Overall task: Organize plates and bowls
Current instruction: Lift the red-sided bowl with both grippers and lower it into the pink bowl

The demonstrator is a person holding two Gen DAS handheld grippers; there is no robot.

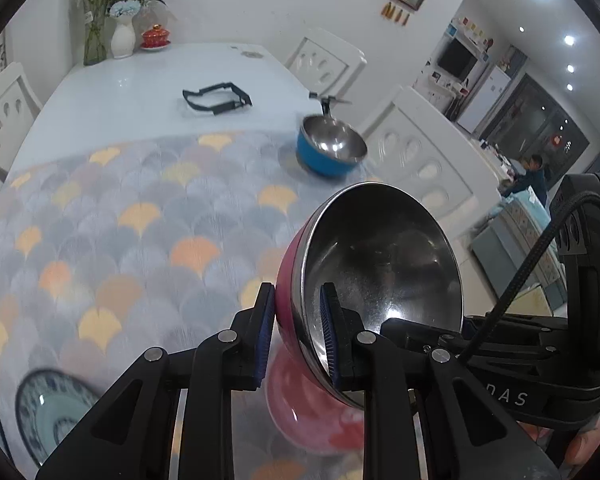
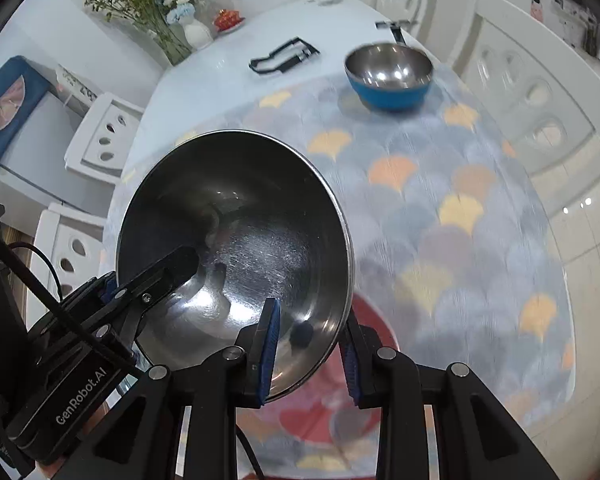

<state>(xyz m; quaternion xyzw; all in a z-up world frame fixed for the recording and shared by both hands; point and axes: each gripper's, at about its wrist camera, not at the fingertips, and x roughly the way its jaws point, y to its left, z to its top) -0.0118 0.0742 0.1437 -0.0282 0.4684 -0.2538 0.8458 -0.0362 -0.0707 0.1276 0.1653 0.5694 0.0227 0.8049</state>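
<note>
Both hand-held grippers hold the same bowl, a steel one with a pink outside. The left hand-held gripper (image 1: 296,336) is clamped on the pink bowl (image 1: 380,264) at its rim, one pad outside on the pink wall and one inside on the steel. The right hand-held gripper (image 2: 312,354) pinches the opposite part of the rim in the same way, one blue pad inside and the other outside. The bowl is in the air above the patterned cloth (image 1: 140,216) on the desk (image 1: 140,80), tilted so its opening faces away from the cameras.

A blue bowl (image 1: 330,148) with a steel inside stands upright near the far edge of the cloth, well apart from the held one. Part of a blue-and-white plate (image 1: 52,412) shows at the near left. Beneath the raised bowl lies something red, too blurred to name.

The likely aim is to nest the pink bowl into the blue one. Several things could go wrong:

- **Slipping:** the rim is thin, smooth steel held only at its edge, so the bowl could twist or slip if the two grips pull unevenly.
- **Swinging:** if one side lets go first, the bowl may swing on the other grip and drop.
- **Knocking the blue bowl:** it stands close to the desk's edge, so setting the pink bowl down off-centre could push it off.

The blur suggests fast motion, which adds to these risks.
</note>
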